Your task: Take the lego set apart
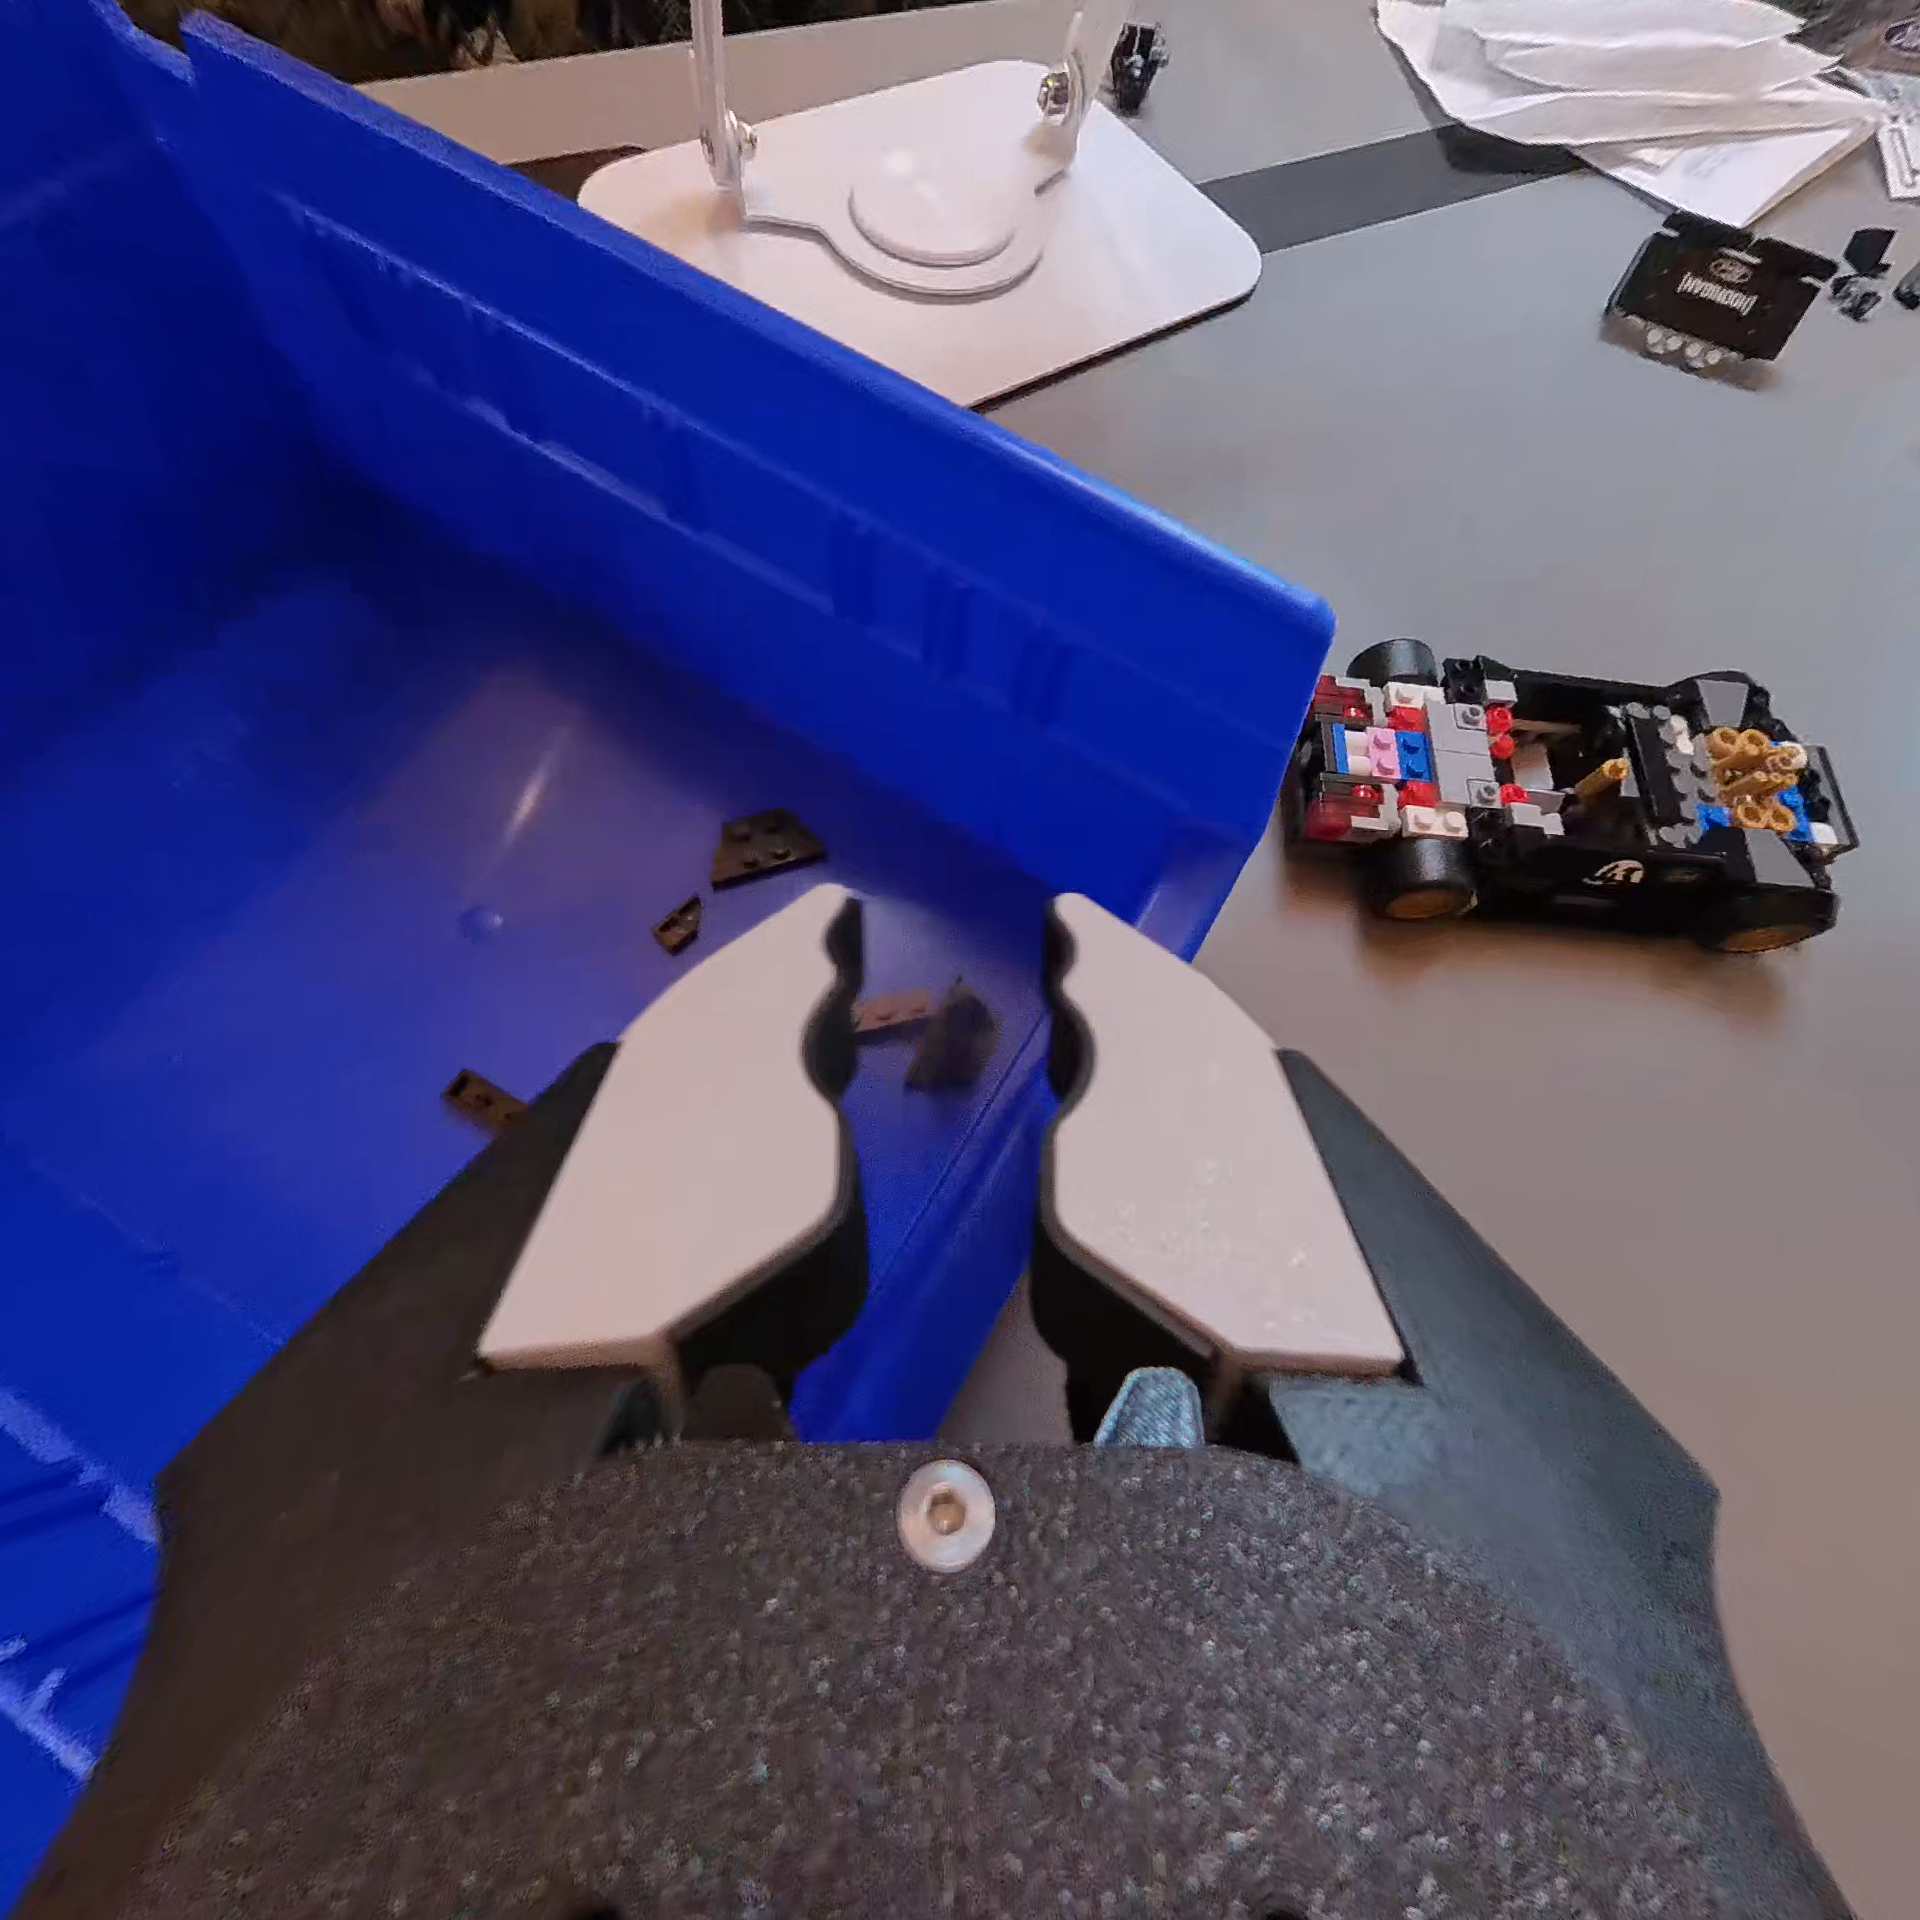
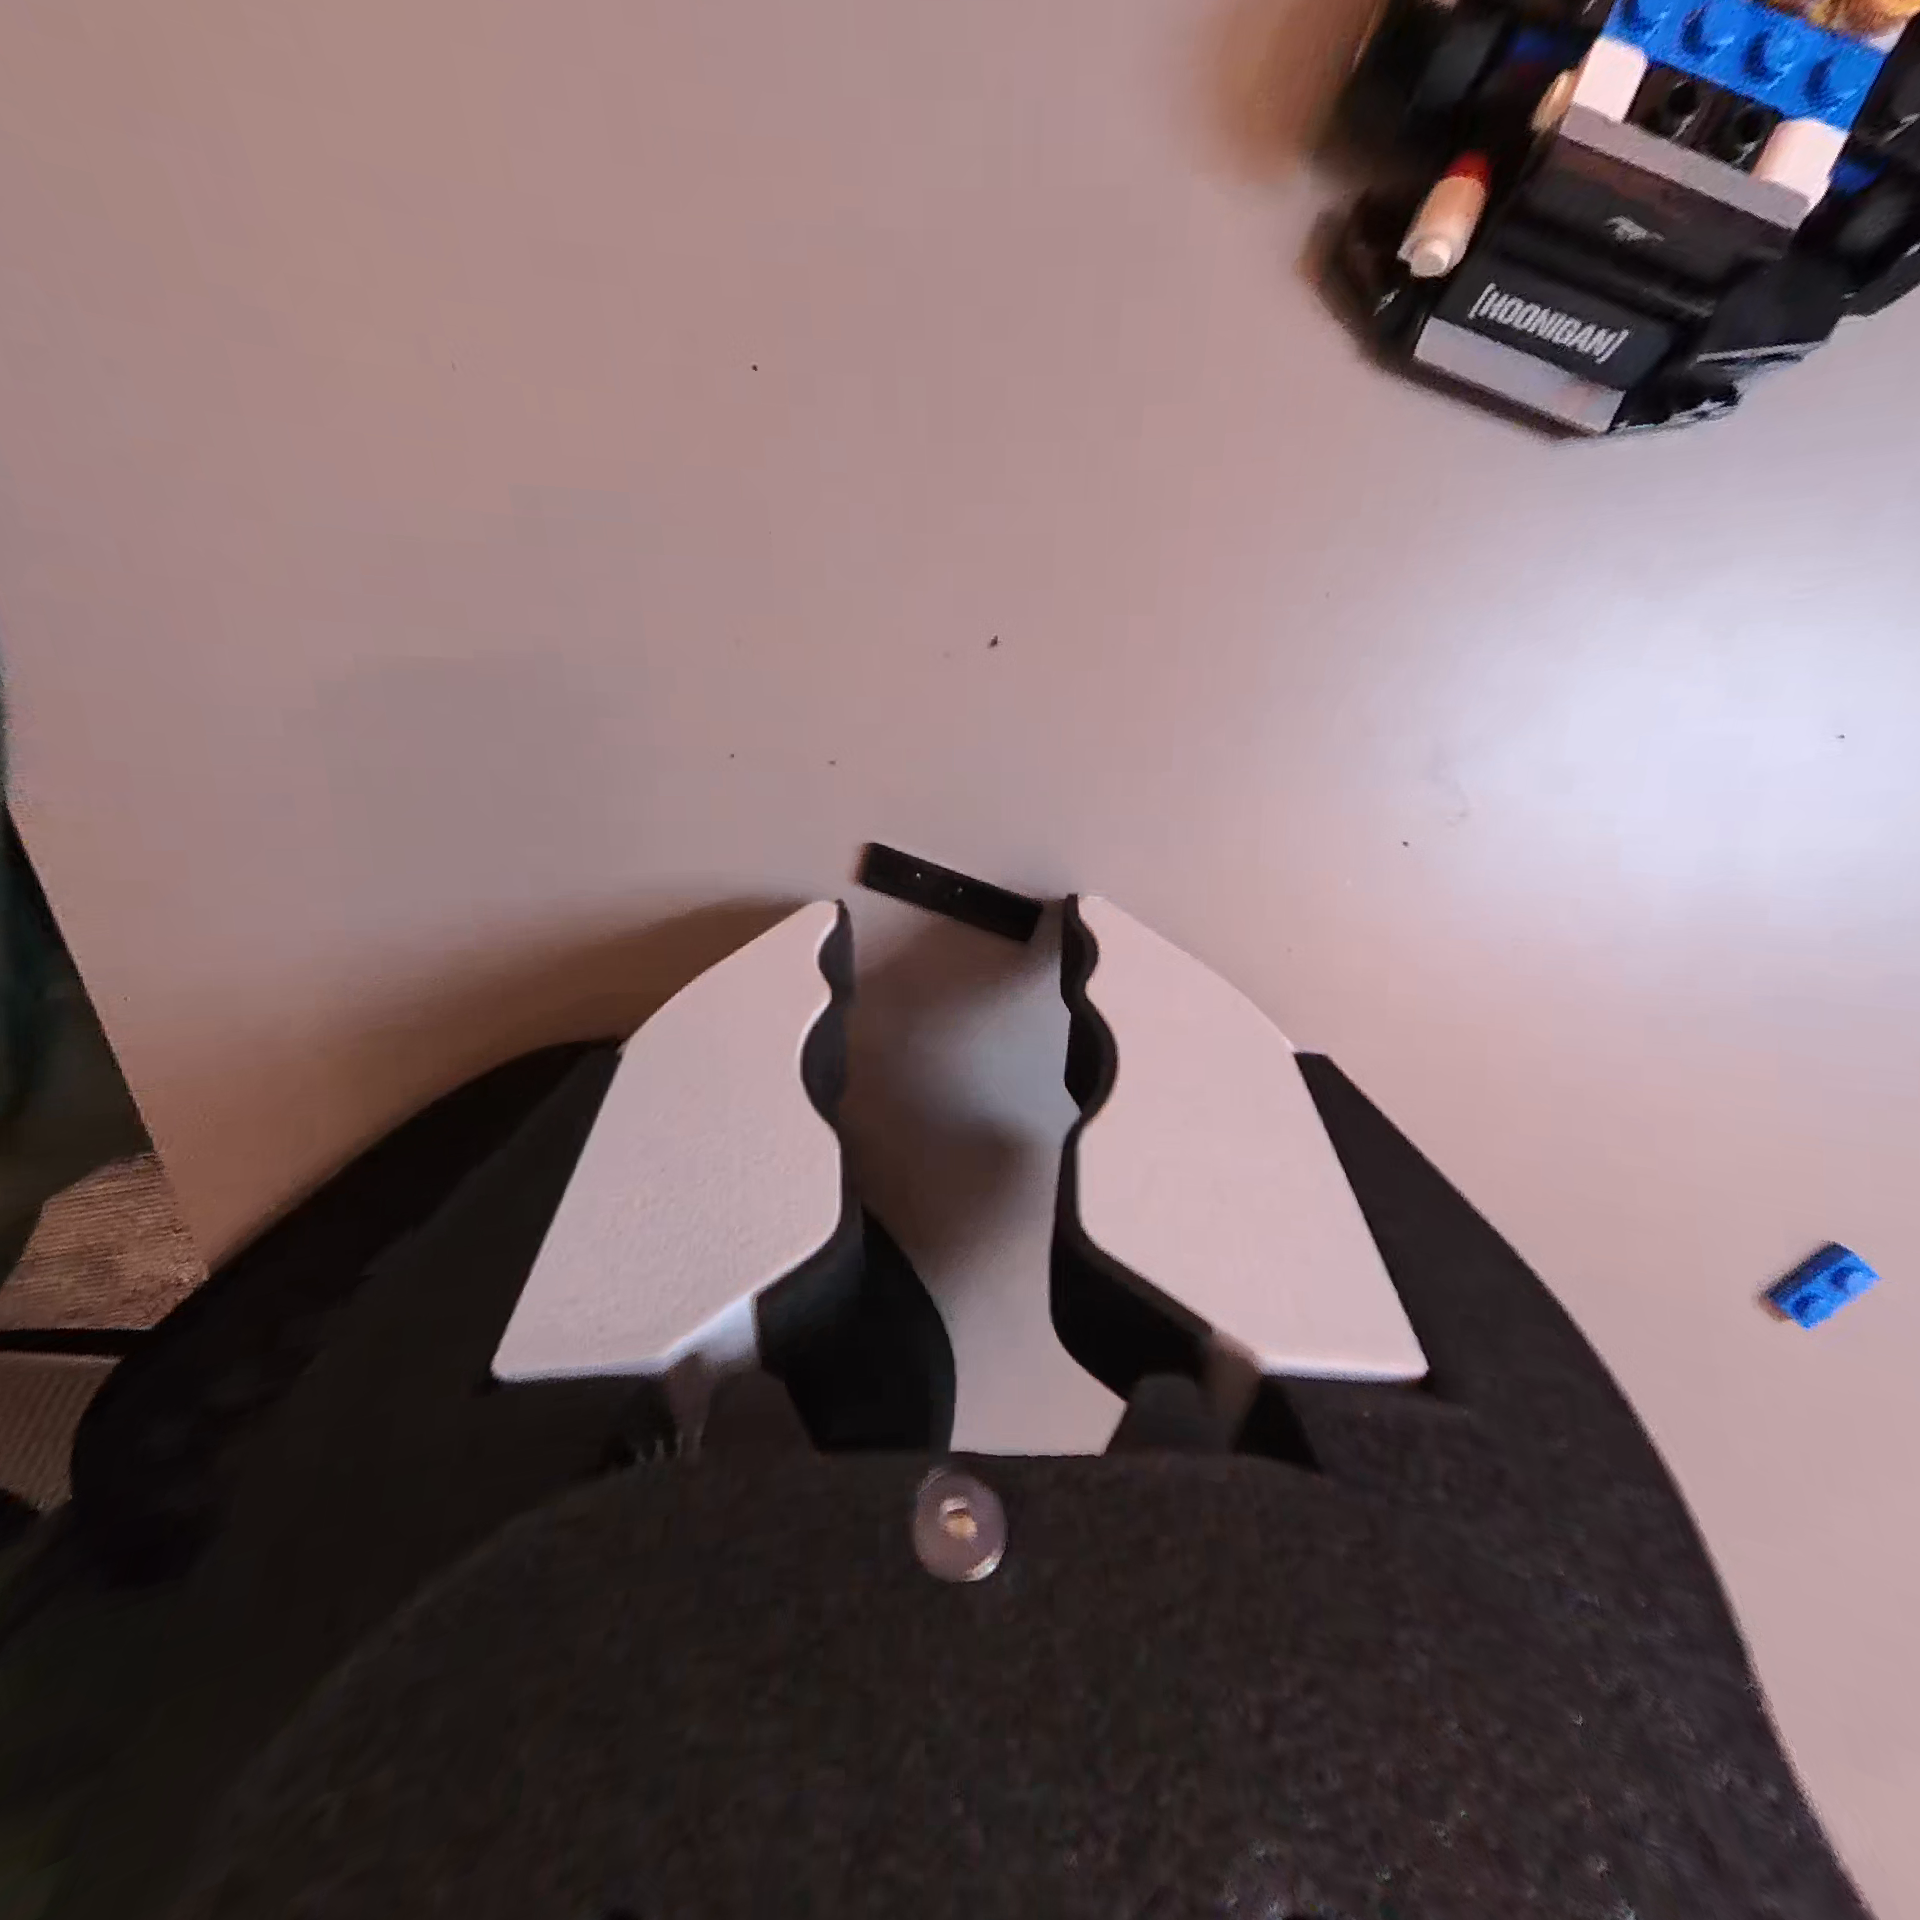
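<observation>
My left gripper (image 1: 951, 914) is open over the near corner of a blue bin (image 1: 520, 468). Several small dark Lego plates (image 1: 764, 847) lie on the bin floor. One blurred dark piece (image 1: 951, 1039) shows in the gap between my fingers, touching neither pad. The partly stripped black Lego car (image 1: 1558, 800) stands on the table right of the bin. My right gripper (image 2: 956, 914) is open just above the table. A thin black plate (image 2: 951, 891) lies on the table right at its fingertips, not gripped. The car's front (image 2: 1621, 208) shows at the top right.
A small blue plate (image 2: 1820, 1280) lies on the table to the right of my right gripper. A white stand base (image 1: 935, 229) sits behind the bin. Papers (image 1: 1642, 94) and a loose black Lego panel (image 1: 1714, 291) lie far right. The table's edge (image 2: 94, 1039) runs at the left. The tips of one gripper are about 35 cm away from the tips of the other. To the loose black Lego panel (image 1: 1714, 291): right tips about 25 cm, left tips about 40 cm.
</observation>
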Motion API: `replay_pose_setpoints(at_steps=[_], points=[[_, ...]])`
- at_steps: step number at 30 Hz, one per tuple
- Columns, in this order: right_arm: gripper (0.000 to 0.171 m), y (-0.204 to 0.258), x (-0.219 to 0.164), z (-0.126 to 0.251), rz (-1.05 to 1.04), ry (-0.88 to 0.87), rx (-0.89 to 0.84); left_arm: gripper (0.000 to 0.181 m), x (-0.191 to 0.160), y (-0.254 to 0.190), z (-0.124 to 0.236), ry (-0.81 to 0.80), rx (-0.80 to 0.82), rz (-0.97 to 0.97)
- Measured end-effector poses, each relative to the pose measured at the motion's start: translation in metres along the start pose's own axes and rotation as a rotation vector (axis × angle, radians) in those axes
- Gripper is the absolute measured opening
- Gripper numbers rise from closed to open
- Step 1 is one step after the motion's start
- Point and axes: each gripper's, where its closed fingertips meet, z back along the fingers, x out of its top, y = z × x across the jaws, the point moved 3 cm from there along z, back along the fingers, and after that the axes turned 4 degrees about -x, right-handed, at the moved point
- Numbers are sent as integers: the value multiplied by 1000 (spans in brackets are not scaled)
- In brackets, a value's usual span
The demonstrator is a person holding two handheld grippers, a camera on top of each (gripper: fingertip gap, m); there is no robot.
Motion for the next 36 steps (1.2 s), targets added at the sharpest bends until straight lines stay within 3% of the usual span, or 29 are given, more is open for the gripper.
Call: replay_pose_setpoints(at_steps=[4, 9, 13, 15, 18, 23, 27, 29, 30, 34, 36], points=[[29, -4, -1, 0, 13, -21, -20, 66, 0, -3, -3, 9, 20, -30], [17, 1, 2, -1, 45, -51, 5, 66, 6, -14, 0, -40, -19, -57], [8, 7, 5, -3, 79, -57, 41, 52, 19, -41, 7, -140, -117, -121], [8, 10, 10, -4, 112, -74, 46, 40, 18, -68, 8, -163, -228, -179], [7, 7, 27, 3, 131, -179, -5, 41, 6, -118, 3, -122, -456, -190], [7, -12, 76, 33, 156, -466, -291, 41, -13, -193, 2, -29, -856, -5], [7, -1, 105, 35, 221, -537, -399, 35, -23, -222, -4, 38, -996, 113], [7, 5, 115, 33, 248, -552, -425, 23, -28, -225, -8, 70, -1003, 126], [7, 7, 118, 32, 259, -553, -433, 6, -31, -226, -8, 83, -1012, 102], [0, 1, 123, 39, 257, -606, -518, 3, -25, -218, 0, 41, -949, -39], [15, -9, 119, 46, 209, -619, -539, 4, -6, -193, 1, -57, -801, -95]])
